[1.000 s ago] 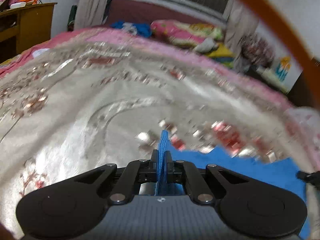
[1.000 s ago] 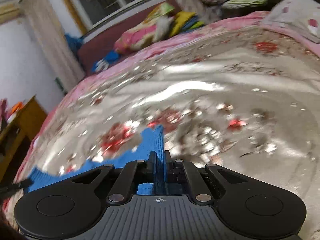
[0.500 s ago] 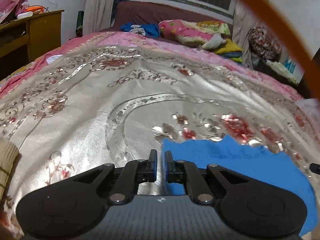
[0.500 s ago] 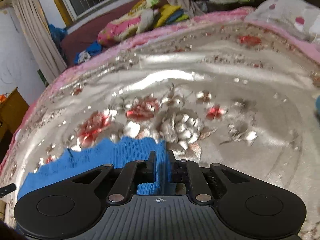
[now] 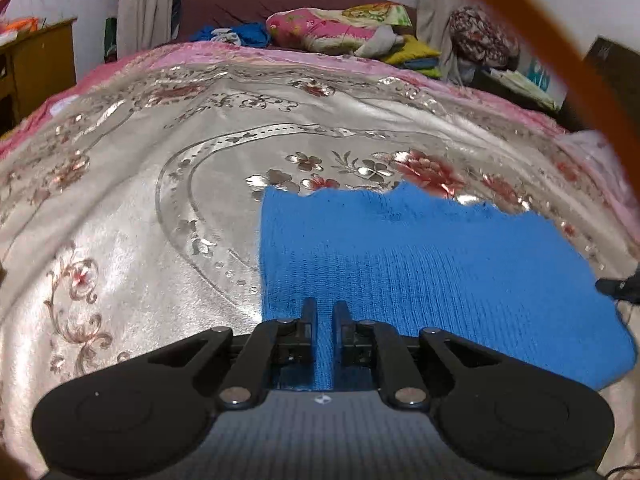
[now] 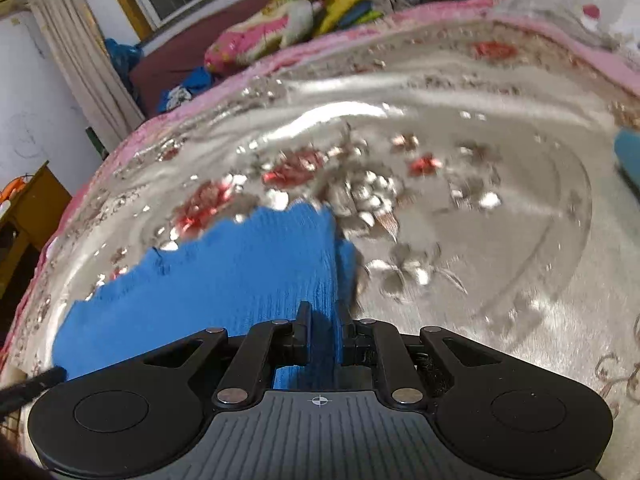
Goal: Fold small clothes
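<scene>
A blue knit garment [image 5: 420, 264] lies flat on the silver floral bedspread [image 5: 140, 208]. In the left wrist view my left gripper [image 5: 324, 309] hangs low over the garment's near left part. Its jaws are opening, and flat blue cloth shows through the narrow gap without being pinched. In the right wrist view my right gripper [image 6: 323, 309] sits over the garment's [image 6: 224, 272] near right edge. Its jaws are opening too, with the cloth's edge running loose between them. The far hem is ragged.
Pillows and bundled clothes [image 5: 340, 30] are piled at the far end of the bed, and a wooden desk [image 5: 36, 68] stands at the left. An orange cable [image 5: 560, 52] arcs across the left wrist view. A teal item [image 6: 628, 156] lies at the right edge.
A second ago each gripper pinched a raised ridge of blue cloth. Both have sunk and drawn back, the garment now lies spread flat, and both pairs of jaws have parted.
</scene>
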Available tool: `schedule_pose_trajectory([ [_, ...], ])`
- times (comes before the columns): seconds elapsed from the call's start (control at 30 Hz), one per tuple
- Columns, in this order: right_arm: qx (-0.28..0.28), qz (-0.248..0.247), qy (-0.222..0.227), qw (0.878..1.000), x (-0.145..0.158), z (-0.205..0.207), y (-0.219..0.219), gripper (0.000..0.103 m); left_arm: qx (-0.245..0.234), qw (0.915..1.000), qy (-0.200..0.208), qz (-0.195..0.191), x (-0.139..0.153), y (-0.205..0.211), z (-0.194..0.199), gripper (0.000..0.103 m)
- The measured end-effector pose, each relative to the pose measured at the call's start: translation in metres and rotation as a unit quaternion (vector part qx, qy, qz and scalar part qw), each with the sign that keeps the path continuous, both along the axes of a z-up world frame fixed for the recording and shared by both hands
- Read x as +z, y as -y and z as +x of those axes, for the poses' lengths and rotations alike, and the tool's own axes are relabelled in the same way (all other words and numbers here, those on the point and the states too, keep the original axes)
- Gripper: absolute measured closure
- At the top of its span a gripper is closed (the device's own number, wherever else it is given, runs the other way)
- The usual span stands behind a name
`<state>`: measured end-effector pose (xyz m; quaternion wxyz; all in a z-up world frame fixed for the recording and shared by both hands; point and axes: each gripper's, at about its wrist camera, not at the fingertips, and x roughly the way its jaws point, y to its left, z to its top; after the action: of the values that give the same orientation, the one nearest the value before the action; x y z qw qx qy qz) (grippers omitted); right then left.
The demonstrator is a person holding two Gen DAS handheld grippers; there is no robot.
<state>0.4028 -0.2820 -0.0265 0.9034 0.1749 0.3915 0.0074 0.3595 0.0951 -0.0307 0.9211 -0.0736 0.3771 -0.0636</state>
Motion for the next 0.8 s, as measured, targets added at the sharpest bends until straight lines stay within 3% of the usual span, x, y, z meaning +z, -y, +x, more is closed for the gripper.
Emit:
schedule_pose_trajectory([
  [0.1, -0.008, 0.005, 0.002, 1.000, 0.001, 0.000, 0.006, 0.088, 0.015, 0.9998, 0.004, 0.014, 0.007, -0.002, -0.003, 0.085],
  [0.27, -0.015, 0.033, 0.019, 0.999, 0.004, -0.013, 0.015, 0.087, -0.006, 0.9992, 0.009, 0.039, 0.010, 0.010, -0.015, 0.085],
  [0.4, -0.016, 0.046, -0.019, 0.999, -0.011, -0.012, 0.017, 0.087, -0.005, 0.9985, 0.004, 0.055, 0.008, 0.018, -0.019, 0.085],
  [0.5, -0.023, 0.061, -0.014, 0.998, -0.010, -0.017, 0.021, 0.087, -0.011, 0.9988, 0.007, 0.048, 0.017, 0.022, -0.026, 0.085],
  [0.7, -0.024, 0.099, -0.002, 0.995, -0.003, -0.026, 0.033, 0.087, -0.076, 0.9957, 0.020, 0.048, 0.032, 0.066, -0.050, 0.085],
  [0.8, -0.022, 0.122, -0.008, 0.992, -0.006, -0.031, 0.037, 0.086, -0.129, 0.9898, 0.024, 0.055, 0.032, 0.104, -0.066, 0.085],
])
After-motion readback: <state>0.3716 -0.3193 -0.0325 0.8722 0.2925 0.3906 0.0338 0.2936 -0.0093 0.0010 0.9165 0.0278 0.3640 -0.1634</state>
